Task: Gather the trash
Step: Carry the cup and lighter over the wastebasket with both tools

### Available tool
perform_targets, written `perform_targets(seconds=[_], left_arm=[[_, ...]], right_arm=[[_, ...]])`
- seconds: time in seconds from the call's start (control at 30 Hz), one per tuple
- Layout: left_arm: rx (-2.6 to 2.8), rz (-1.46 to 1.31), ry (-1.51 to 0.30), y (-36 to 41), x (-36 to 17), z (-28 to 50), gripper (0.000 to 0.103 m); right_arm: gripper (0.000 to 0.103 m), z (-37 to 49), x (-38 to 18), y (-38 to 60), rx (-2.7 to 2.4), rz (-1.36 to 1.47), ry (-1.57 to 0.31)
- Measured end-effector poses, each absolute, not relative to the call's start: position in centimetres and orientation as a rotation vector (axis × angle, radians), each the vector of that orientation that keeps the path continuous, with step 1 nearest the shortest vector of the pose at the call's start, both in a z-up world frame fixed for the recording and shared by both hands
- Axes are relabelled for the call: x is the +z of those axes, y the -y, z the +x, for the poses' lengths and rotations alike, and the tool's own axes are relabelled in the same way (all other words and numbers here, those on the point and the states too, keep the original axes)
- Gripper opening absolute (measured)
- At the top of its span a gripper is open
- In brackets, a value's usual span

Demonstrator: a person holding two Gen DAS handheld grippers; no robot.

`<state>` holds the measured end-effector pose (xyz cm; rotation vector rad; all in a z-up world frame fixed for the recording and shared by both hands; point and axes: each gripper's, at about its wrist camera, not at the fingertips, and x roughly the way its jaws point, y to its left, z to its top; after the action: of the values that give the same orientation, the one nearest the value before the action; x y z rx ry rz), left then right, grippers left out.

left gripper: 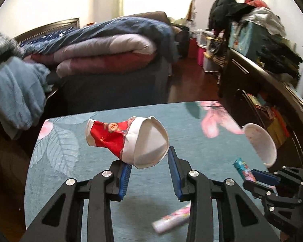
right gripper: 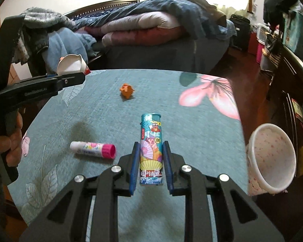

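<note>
Paper cup [left gripper: 129,141], crushed, hangs above the bench [left gripper: 192,137] in my left gripper [left gripper: 149,159], jaws closed on its rim. My right gripper [right gripper: 151,157] clamps the lighter [right gripper: 151,149], long axis forward. White cup [right gripper: 272,157] lies right, nearest that hand.

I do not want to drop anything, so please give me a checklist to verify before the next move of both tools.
1. Left tool holds the crushed paper cup: ok, cup lifted between the pads.
2. Right tool holds the lighter: ok, pads close on both sides.
3. Open pink-speckled cup within view at the table's right edge: ok.
4. Whether that cup is a steady bin: cannot tell.
5. Orange scrap collected: not ok, it lies on the tablecloth.
6. Pink-capped tube collected: not ok, it lies on the cloth.
</note>
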<state>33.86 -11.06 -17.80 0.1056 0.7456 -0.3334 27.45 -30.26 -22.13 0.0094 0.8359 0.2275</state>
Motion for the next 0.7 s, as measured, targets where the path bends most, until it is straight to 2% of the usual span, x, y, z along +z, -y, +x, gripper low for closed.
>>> perform_targets(seconds=[0.7], left_arm=[[-0.487, 0.26, -0.697, 24.2, -16.9, 29.5, 0.035]], right_arm=[[0.023, 21.9, -22.0, 40.7, 0.146, 0.189, -0.764]])
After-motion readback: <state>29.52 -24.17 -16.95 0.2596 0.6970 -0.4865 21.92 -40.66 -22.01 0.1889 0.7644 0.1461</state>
